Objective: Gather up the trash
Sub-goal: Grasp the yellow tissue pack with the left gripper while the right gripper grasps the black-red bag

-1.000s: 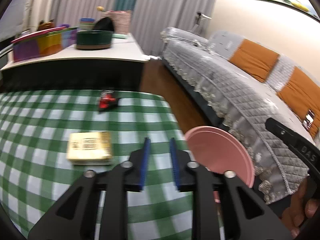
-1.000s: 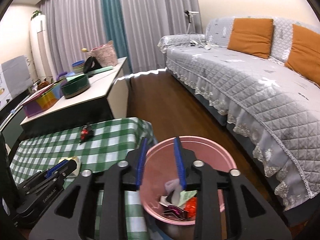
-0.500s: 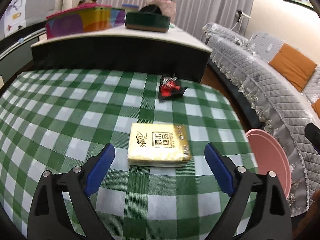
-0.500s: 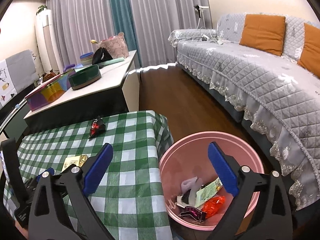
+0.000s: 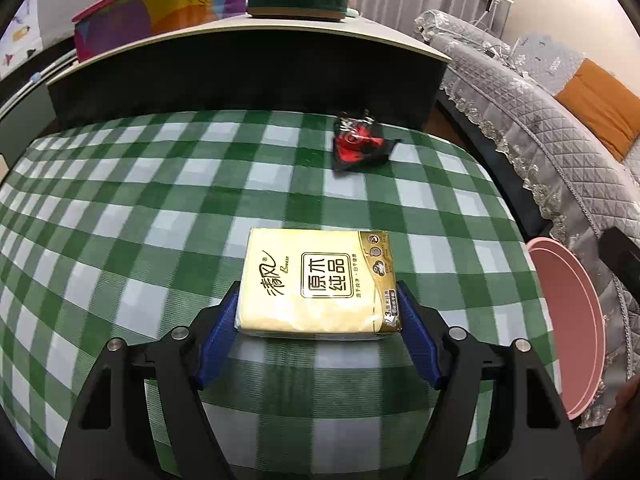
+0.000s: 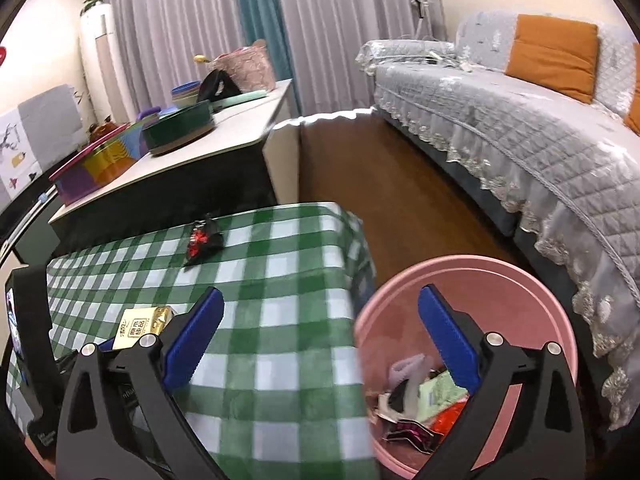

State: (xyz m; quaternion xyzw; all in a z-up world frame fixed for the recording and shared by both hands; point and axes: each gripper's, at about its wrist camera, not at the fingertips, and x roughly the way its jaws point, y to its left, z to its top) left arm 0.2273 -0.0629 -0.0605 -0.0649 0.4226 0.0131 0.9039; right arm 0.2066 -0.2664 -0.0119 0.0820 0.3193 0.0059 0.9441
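We're at the pick step: left tool (image 5: pixel 318 318) straddles the near end of the yellow tissue pack (image 5: pixel 318 282), blue pads against or just beside its two sides; can't tell if it's actually clamped yet. The pack lies flat on the green-checked surface (image 5: pixel 120 220). Next we likely need a firm squeeze, a lift, then a swing right to the pink bin (image 6: pixel 472 280) standing just off the surface edge. Right tool (image 6: pixel 320 340) hangs spread wide and empty over the bin's near rim; it may crowd the drop. Red-black wrapper (image 5: pixel 358 146) waits further back, well apart. Bin already holds scraps.
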